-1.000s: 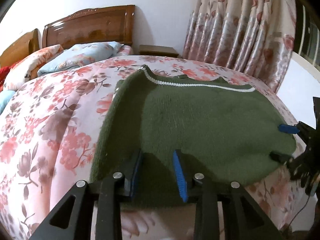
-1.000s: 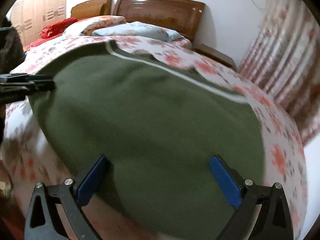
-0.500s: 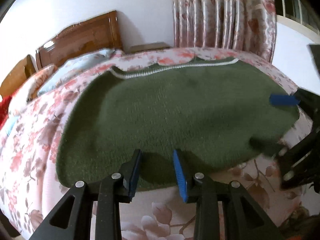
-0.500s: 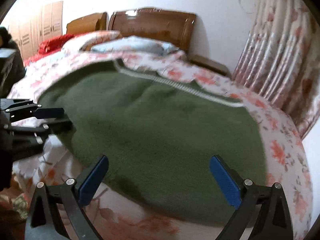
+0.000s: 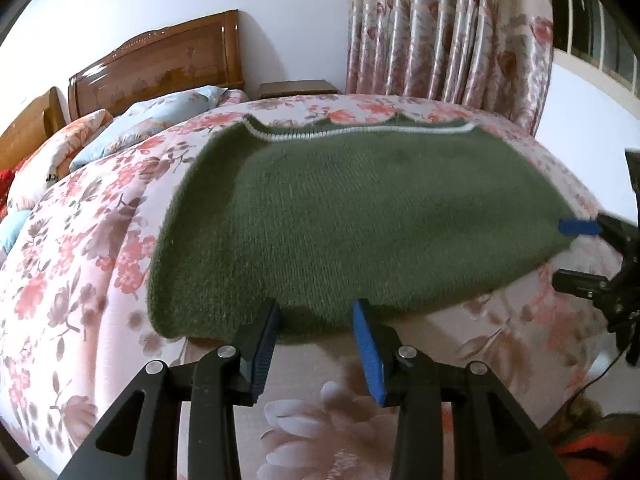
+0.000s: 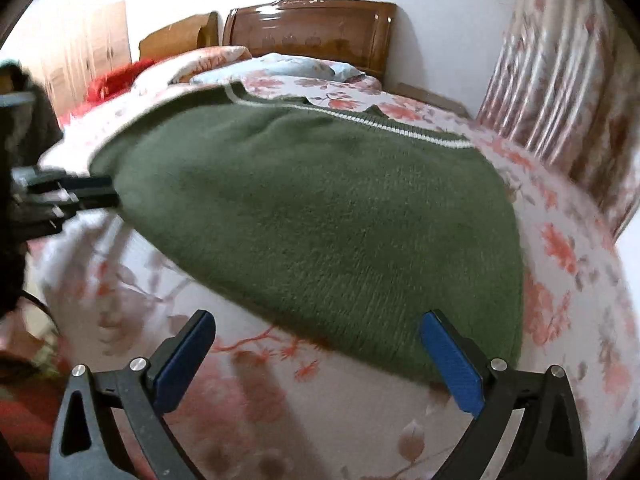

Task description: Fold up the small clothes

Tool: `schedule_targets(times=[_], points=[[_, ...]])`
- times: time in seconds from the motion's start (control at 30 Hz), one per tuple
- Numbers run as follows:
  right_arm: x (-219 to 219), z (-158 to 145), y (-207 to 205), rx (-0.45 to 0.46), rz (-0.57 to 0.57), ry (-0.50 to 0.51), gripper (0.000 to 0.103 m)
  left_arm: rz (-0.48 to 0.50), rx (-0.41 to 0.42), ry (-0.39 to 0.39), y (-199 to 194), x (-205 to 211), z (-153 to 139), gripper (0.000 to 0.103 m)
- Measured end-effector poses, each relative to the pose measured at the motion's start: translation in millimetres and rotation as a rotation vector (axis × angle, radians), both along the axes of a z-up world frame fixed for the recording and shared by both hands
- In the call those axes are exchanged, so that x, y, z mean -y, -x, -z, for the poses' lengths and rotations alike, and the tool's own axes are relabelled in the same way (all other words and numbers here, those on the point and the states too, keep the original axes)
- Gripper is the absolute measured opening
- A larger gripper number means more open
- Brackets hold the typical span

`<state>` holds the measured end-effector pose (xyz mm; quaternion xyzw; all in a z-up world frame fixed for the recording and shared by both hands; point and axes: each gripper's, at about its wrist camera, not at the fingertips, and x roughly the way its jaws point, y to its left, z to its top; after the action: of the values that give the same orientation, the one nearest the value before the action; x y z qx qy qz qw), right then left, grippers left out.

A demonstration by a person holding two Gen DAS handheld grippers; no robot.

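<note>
A dark green knitted sweater (image 5: 360, 216) with a white-striped hem lies flat on the floral quilt (image 5: 80, 280). My left gripper (image 5: 316, 312) sits at the sweater's near edge. Its jaws are opening, and the edge lies loosely between the tips without being pressed. It also shows in the right wrist view as my left gripper (image 6: 80, 192), at the sweater's left side. My right gripper (image 6: 318, 356) stands wide open just short of the sweater (image 6: 320, 208), and its right finger (image 6: 452, 364) is over the near corner. In the left wrist view my right gripper (image 5: 576, 254) is at the sweater's right corner.
A wooden headboard (image 5: 160, 60) and pillows (image 5: 160, 116) are at the far end of the bed. A floral curtain (image 5: 448, 32) hangs at the right, with a nightstand (image 5: 296, 89) beside it. Red cloth (image 6: 116, 80) lies far left. The bed's edge drops off close to both grippers.
Both grippers have drawn back toward the bed's near edge, so the sweater now lies farther ahead of them. The left jaws have widened a little. The sweater has stayed flat.
</note>
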<state>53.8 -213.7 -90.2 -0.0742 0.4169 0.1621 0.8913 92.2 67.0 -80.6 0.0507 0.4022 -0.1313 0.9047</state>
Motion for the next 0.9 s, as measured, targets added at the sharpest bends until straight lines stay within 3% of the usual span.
schedule_targets(times=[0.1,0.23,0.4,0.53,0.63,0.77,0.83,0.9], points=[[19,-16,8,-0.003,0.055,-0.156,0.103,0.006,0.036,0.03,-3,-1,-20,0.04],[55,-27,23,0.01,0.2,-0.263,0.103,0.006,0.044,0.044,-15,5,-32,0.04],[100,-5,37,-0.082,0.357,-0.489,0.103,0.022,0.019,0.056,-41,26,-26,0.04],[103,5,30,-0.089,0.39,-0.532,0.103,0.008,-0.085,0.087,-61,37,4,0.039],[93,6,17,-0.079,0.375,-0.513,0.103,0.019,-0.018,0.062,-50,40,10,0.041],[81,5,3,-0.097,0.361,-0.518,0.103,0.038,0.05,-0.087,-37,58,17,0.041],[80,8,-1,-0.116,0.348,-0.583,0.103,0.036,0.05,-0.09,-37,57,16,0.042],[81,6,-2,-0.091,0.404,-0.541,0.103,0.038,0.041,-0.059,-39,53,16,0.041]])
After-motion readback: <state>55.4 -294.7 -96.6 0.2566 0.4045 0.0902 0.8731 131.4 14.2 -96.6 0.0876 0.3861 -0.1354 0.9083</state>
